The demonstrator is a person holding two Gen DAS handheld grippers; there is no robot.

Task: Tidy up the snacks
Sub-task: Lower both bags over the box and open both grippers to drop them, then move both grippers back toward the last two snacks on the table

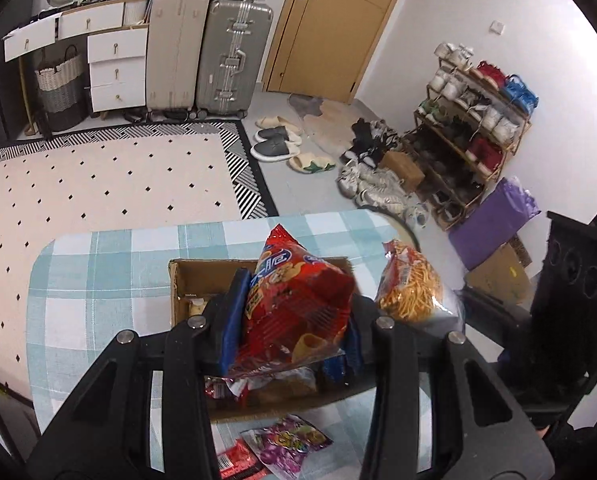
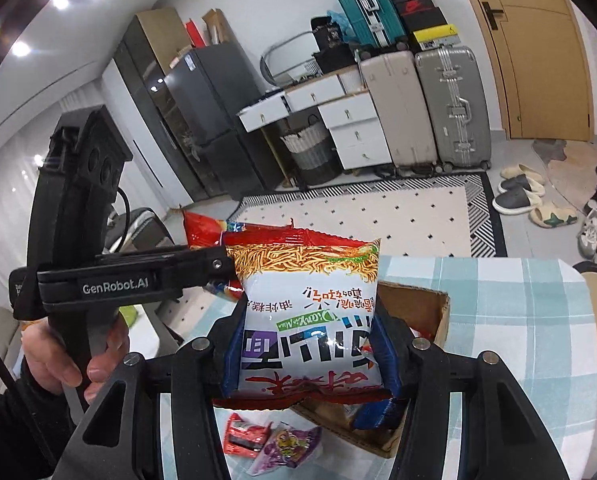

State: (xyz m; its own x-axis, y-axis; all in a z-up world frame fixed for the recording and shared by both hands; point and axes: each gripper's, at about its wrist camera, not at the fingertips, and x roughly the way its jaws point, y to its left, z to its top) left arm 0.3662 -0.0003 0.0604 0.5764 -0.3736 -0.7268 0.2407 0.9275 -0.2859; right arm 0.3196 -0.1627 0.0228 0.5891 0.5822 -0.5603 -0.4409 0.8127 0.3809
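Both grippers loaded, mid-transfer. Left gripper [image 1: 294,316]: jaws closed on a red chip bag [image 1: 298,308], held over the open cardboard box [image 1: 177,292] on the checked desk [image 1: 98,280]. Right gripper [image 2: 306,344]: jaws closed on a white noodle-snack bag [image 2: 306,308], just beside the box's right side.

Judged step: packing bags into the box. Next move calls for lowering one bag inside, then opening.

Left view shows packets already in the box. Right view shows the person's left hand [image 2: 70,356]. A purple packet [image 2: 286,448] and small red packet [image 2: 242,438] lie loose in front.
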